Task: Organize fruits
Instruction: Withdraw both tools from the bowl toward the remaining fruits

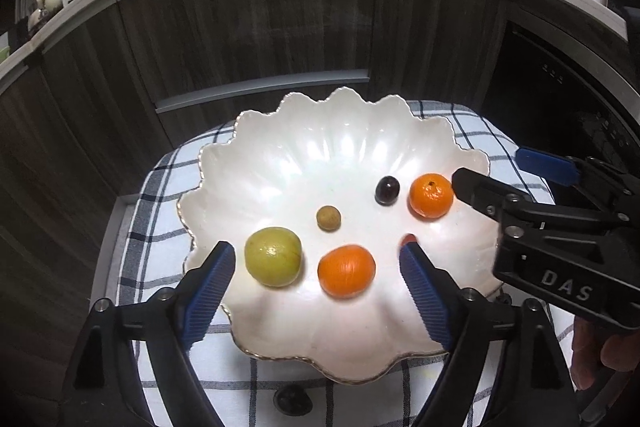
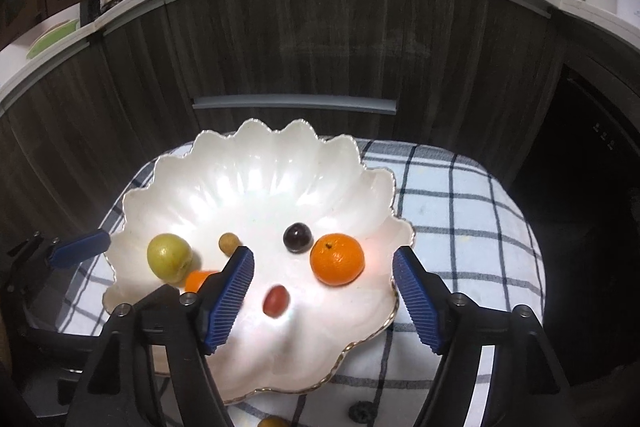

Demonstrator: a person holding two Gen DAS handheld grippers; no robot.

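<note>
A white scalloped bowl (image 1: 280, 147) (image 2: 256, 163) sits on a checked cloth. In it lie a green fruit (image 1: 273, 255) (image 2: 169, 257), a small tan fruit (image 1: 329, 218) (image 2: 229, 242), a dark grape (image 1: 387, 190) (image 2: 297, 237), two oranges (image 1: 346, 270) (image 1: 431, 195) (image 2: 337, 259) and a red grape (image 2: 276, 301). My left gripper (image 1: 316, 259) is open over the bowl's near side, around the green fruit and one orange. My right gripper (image 2: 324, 263) is open, with the other orange and red grape between its fingers; it also shows in the left wrist view (image 1: 492, 175).
The checked cloth (image 2: 460, 211) covers a small table in front of dark wood cabinets (image 1: 280, 27). A small dark fruit (image 2: 362, 411) and a tan one (image 2: 274, 421) lie on the cloth near the bowl. A counter above holds bottles and pans.
</note>
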